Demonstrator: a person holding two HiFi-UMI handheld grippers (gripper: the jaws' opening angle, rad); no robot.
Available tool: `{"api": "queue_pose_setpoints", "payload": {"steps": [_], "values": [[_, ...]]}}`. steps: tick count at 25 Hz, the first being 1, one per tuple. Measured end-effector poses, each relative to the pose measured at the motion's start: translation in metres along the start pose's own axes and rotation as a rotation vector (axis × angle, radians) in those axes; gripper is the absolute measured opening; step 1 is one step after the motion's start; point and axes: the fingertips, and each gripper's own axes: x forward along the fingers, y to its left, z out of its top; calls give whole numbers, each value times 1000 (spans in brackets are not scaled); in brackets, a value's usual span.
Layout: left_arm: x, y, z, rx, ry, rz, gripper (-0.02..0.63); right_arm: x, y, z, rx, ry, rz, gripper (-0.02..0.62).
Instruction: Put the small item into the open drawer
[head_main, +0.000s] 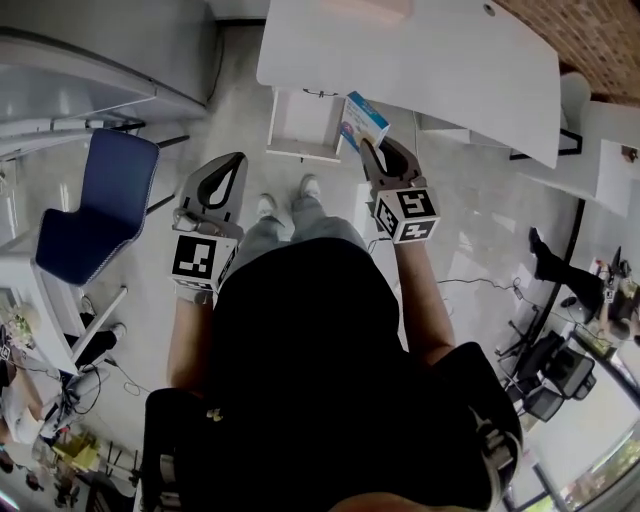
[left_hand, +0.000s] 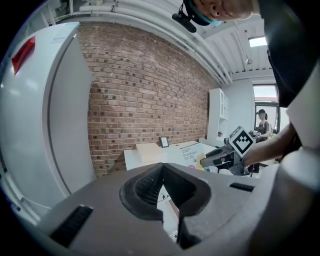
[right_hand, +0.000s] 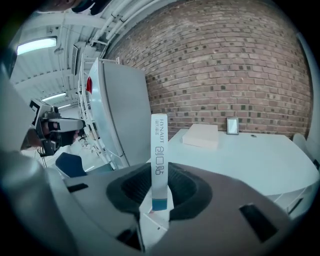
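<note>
The pick-up part of the job looked done, and the placing was not. The right gripper (head_main: 384, 150) had its jaws clamped on the small box (head_main: 362, 122), a slim blue-and-white carton that stood upright between the pads in the right gripper view, its narrow printed edge facing the camera. In the head view the box was held in the air in front of the person, near the edge of the white desk (head_main: 450, 60) and just to the right of the open drawer (head_main: 300, 125), which stuck out from under the desktop. Nothing could be made out inside the drawer, though the steep angle showed little of its interior, so that is only a likely reading. The left gripper (head_main: 236, 165) was held lower and to the left, its jaws closed tip to tip with nothing between them. What remained was to carry the box over the drawer, lower it in and let go.
</note>
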Motion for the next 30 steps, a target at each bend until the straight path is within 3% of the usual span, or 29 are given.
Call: {"api": "queue_pose_setpoints", "payload": {"steps": [14,30], "values": [[12,0,-38,-79,81,91,3,77,-21,-85,-88,212,86,103],[24,9,-104,-166,203,173,3,168,-47,-209,-245,458,91,103]]}}
